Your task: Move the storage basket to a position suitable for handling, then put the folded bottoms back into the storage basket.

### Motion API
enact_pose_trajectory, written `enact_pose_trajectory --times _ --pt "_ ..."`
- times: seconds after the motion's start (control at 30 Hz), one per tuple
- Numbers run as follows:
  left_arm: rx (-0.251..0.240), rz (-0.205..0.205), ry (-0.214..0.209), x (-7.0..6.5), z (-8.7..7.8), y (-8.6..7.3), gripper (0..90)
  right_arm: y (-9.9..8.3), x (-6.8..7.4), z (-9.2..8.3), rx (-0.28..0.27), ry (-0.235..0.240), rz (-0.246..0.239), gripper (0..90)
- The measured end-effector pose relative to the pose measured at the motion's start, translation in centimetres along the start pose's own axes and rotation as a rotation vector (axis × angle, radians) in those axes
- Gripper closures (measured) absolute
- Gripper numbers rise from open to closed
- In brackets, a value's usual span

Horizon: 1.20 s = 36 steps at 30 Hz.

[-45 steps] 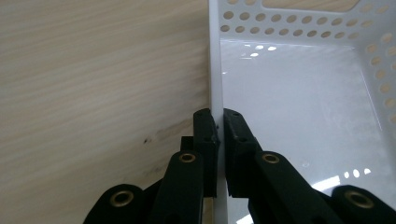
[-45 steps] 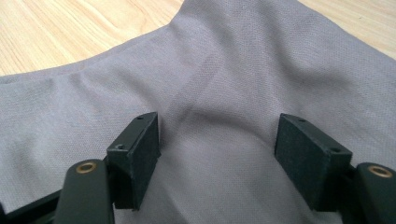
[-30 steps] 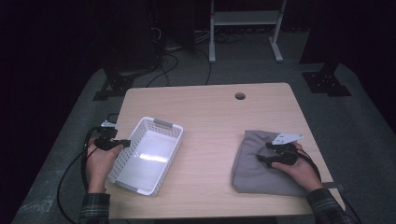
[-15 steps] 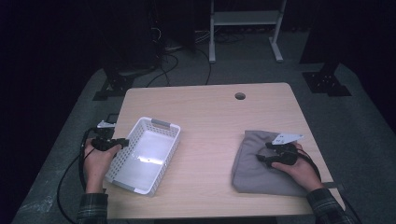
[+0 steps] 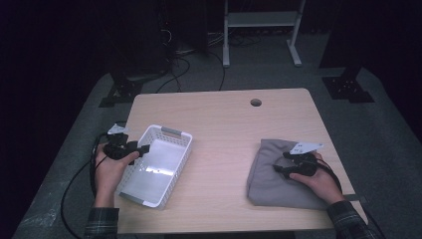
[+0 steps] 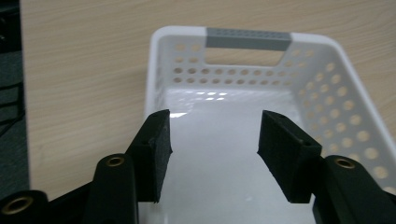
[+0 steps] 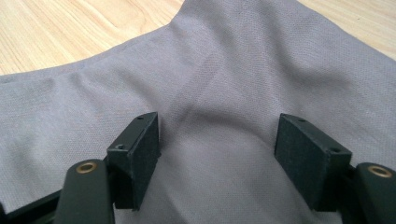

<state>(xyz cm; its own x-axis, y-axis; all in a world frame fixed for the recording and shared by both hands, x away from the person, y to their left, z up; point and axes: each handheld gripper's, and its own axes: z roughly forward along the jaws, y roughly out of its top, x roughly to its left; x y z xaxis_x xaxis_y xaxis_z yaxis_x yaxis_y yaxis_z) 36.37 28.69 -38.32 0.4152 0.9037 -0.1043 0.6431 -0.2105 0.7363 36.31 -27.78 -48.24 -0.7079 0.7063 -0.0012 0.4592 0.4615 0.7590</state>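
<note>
While both tongs stand spread, neither pinches anything.

Left tongs (image 6: 214,135), jaws just opened with nothing between them, hang over the near end of the white basket (image 6: 322,84), which sits at the left of the table (image 5: 224,114). Right tongs (image 7: 217,154), jaws apart, rest low over the grey cloth (image 7: 243,70), which lies rumpled at the table's right near corner; whether the pads touch the cloth I cannot tell.

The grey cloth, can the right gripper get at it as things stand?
Probably yes. The right gripper hangs right over the cloth with its jaws open, and nothing lies between the pads and the fabric.
</note>
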Motion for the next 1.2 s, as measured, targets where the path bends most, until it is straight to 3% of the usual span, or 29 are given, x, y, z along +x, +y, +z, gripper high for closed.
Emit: enact_pose_trajectory --times 0.73,1.2 --pt "-0.052 0.082 -0.175 -8.2 1.8 1.8 28.6 0.0 -0.1 0.0 -0.001 0.002 0.001 29.3" --pt "-0.072 0.207 -0.277 -14.5 3.0 1.7 19.5 0.0 0.0 0.0 0.000 0.002 0.000 29.3"
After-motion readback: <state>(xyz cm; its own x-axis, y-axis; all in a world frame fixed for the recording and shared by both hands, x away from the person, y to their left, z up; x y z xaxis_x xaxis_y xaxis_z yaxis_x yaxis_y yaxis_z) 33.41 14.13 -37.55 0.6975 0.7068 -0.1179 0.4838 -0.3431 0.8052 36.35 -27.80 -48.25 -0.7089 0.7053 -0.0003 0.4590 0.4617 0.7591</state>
